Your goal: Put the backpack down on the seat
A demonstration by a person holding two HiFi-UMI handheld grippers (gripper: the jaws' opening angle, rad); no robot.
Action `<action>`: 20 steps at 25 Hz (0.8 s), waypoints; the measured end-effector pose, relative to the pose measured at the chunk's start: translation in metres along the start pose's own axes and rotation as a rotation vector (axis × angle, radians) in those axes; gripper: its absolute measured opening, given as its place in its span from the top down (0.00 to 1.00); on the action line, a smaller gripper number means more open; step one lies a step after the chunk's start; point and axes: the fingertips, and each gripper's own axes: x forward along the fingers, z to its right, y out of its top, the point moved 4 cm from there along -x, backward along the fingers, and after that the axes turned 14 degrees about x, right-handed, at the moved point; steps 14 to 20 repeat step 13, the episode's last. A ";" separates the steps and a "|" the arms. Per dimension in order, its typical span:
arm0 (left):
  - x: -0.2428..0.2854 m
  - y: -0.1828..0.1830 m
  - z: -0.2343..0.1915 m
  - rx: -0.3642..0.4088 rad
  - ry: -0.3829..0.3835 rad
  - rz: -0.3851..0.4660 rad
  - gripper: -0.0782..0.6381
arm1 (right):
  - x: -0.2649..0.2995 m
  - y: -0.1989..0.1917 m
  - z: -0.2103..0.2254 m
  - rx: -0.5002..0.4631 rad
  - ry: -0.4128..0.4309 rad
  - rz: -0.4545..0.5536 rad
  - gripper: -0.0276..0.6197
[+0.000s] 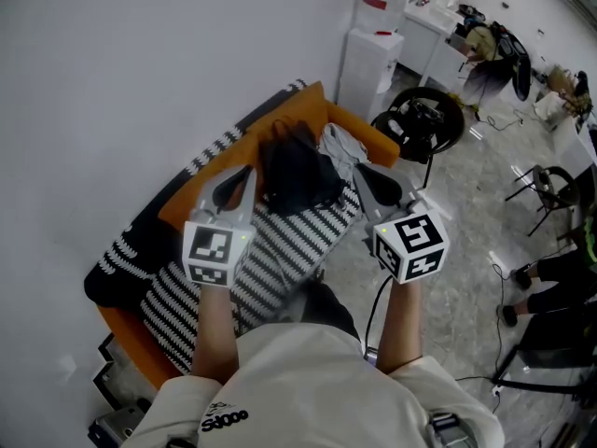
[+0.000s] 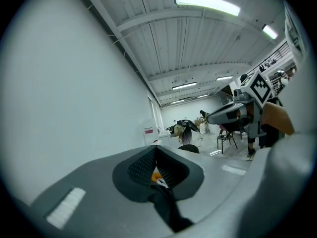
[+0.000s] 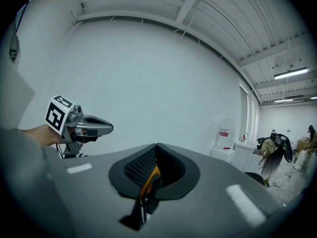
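Observation:
The black backpack [image 1: 294, 171] lies slumped on the striped seat of the orange sofa [image 1: 201, 292], up against the backrest. Both grippers hover level above the seat, one at each side of the bag. My left gripper [image 1: 244, 177] [image 2: 155, 155] is shut, its tip just left of the backpack. On the bag's right, my right gripper [image 1: 364, 177] [image 3: 157, 152] is shut too. Nothing shows between either pair of pads; only slivers of orange sofa and striped cover appear through the slits below them. Each gripper view also catches the other gripper, pointing at the white wall.
A grey cloth [image 1: 343, 147] lies on the sofa to the right of the bag. A white water dispenser [image 1: 368, 63] and a black round chair [image 1: 424, 119] stand beyond the sofa's far end. A seated person's legs [image 1: 550, 287] are at the right edge.

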 end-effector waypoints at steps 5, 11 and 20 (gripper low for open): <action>0.005 -0.004 0.001 -0.002 -0.008 -0.001 0.88 | 0.006 -0.007 0.004 0.011 -0.001 -0.016 0.95; 0.012 -0.007 -0.001 -0.004 -0.013 -0.003 0.88 | 0.014 -0.010 0.007 0.016 0.006 -0.031 0.95; 0.016 -0.009 -0.001 -0.005 -0.018 -0.006 0.88 | 0.017 -0.012 0.008 0.018 0.008 -0.037 0.95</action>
